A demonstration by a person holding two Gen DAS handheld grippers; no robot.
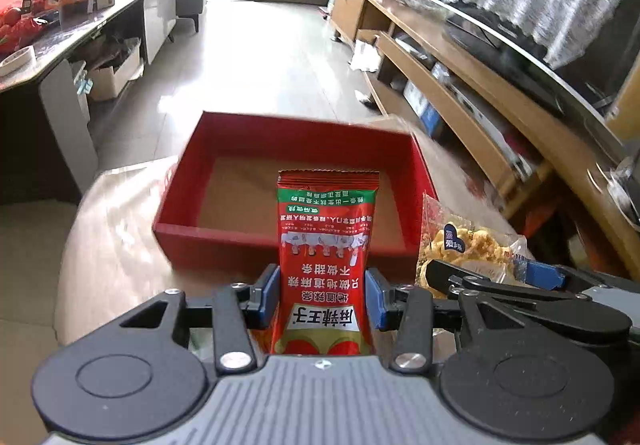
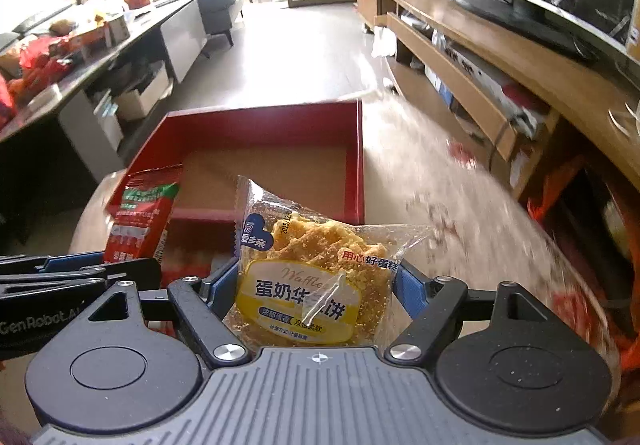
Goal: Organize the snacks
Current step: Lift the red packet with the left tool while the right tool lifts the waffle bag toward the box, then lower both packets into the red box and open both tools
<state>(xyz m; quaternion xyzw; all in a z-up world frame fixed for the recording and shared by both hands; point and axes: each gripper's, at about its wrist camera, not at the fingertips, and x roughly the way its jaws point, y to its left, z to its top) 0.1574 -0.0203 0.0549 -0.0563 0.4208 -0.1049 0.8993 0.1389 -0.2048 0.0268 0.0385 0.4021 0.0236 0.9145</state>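
My left gripper is shut on a red spicy-strip snack packet, held upright just before the near wall of an open red box with a bare brown floor. My right gripper is shut on a clear-wrapped yellow waffle cake packet, held just before the same red box. In the left wrist view the waffle packet and the right gripper show at the right. In the right wrist view the red packet and the left gripper show at the left. Both packets hang above a round wooden table.
A long wooden TV cabinet with a television runs along the right. A dark table with fruit and boxes stands at the left. Pale tiled floor lies beyond the box, with a sofa and chair far back.
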